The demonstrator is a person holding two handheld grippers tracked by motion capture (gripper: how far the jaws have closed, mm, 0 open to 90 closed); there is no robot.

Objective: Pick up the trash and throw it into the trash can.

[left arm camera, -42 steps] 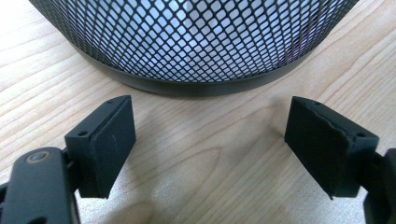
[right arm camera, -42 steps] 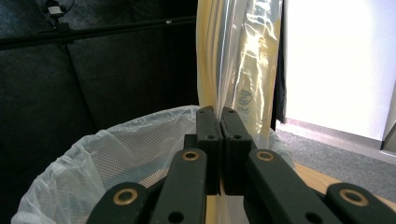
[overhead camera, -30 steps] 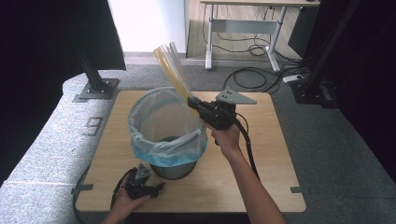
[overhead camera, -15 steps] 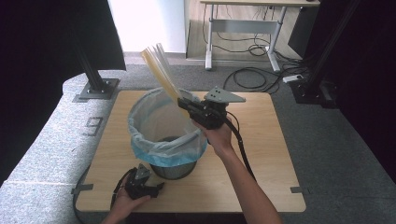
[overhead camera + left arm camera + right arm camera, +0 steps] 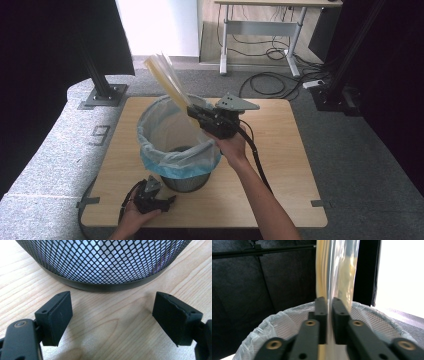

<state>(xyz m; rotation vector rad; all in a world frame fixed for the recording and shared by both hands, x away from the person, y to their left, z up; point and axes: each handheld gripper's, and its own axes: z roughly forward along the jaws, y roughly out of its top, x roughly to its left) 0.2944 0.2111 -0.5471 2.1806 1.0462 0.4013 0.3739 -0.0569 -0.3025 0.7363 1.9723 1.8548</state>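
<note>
Overhead, yellowish clear-wrapped packet [image 5: 167,82] stands tilted, between just-loosening right hand-held gripper [image 5: 192,114] jaws (left hand-held gripper [image 5: 112,317] spread).

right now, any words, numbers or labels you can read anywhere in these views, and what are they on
"9": a dark numeral on the grey carpeted platform, left of the wooden table.
Mesh wastebasket, its plastic liner and the clear bag of yellowish sticks: no print that can be read.
Both tongs: no markings visible.
</note>
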